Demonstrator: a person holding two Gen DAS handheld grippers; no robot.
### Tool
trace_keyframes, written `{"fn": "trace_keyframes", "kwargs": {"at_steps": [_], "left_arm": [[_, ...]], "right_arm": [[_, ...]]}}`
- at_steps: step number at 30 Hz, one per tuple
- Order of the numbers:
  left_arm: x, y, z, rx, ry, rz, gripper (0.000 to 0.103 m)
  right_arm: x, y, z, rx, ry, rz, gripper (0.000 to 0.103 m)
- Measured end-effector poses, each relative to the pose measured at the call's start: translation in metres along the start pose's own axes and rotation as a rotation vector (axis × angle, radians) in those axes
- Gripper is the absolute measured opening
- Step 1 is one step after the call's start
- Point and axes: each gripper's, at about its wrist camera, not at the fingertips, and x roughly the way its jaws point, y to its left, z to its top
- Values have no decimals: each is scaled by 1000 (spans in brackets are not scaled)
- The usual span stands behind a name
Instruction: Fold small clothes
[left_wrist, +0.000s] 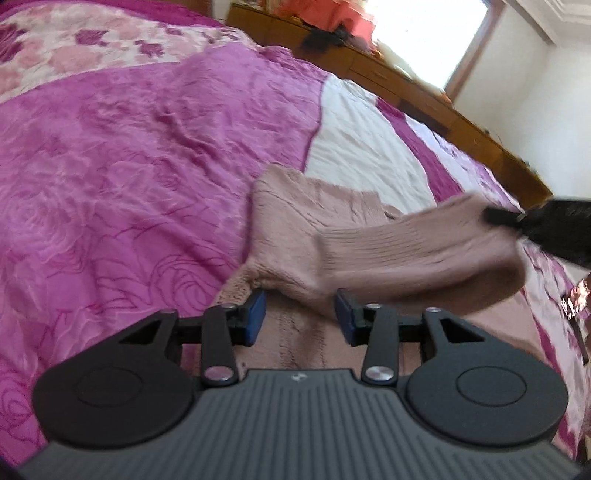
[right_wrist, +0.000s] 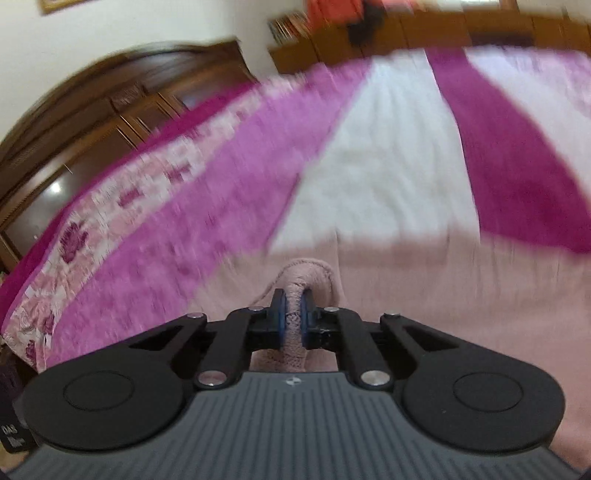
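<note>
A dusty-pink knitted garment (left_wrist: 325, 236) lies on the bed, partly folded over itself. My left gripper (left_wrist: 300, 317) is open just above the near part of the knit, with nothing between its blue pads. One ribbed part of the garment is lifted to the right, pinched at its far end by my right gripper (left_wrist: 498, 216). In the right wrist view, which is blurred, my right gripper (right_wrist: 291, 314) is shut on a bunched edge of the pink garment (right_wrist: 299, 275), and the rest of the knit spreads below it.
The bed wears a magenta rose-patterned cover (left_wrist: 129, 166) with white (left_wrist: 354, 147) and floral panels. A wooden sideboard (left_wrist: 424, 92) with clothes on it runs along the far side under a bright window. Dark wooden cabinets (right_wrist: 92, 122) stand at the left.
</note>
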Motion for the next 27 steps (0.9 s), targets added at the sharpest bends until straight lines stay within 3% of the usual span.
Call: {"fn": "trace_keyframes", "kwargs": {"at_steps": [3,9,12,15,20,22,24,27], "left_arm": [[0,2,-2,-1,-2,-2,43],[2,-8,-6,64,7,22,43],[0,-13,-7,101,18,34,43],[-6,-17,-5,119,27,41,43],[-16,-26,3,160,29,79,43],[-18,-29,7,181,34,111,43],[-20,-29,11,179,44,126,43],[-23,-27,18,157,61,134,43]], "right_arm": [[-2,-5,7,-41,-31,-32,8],[37,-53,-30,36,121,-153,8],[51,-73,-51,131,178,-164,9],[42,-81,-58,171,159,-146,11],[15,-57,-50,110,82,-146,31],[7,-43,-48,81,60,-125,46],[2,-27,-49,50,48,-97,52],[0,-2,-55,-12,48,-46,54]]}}
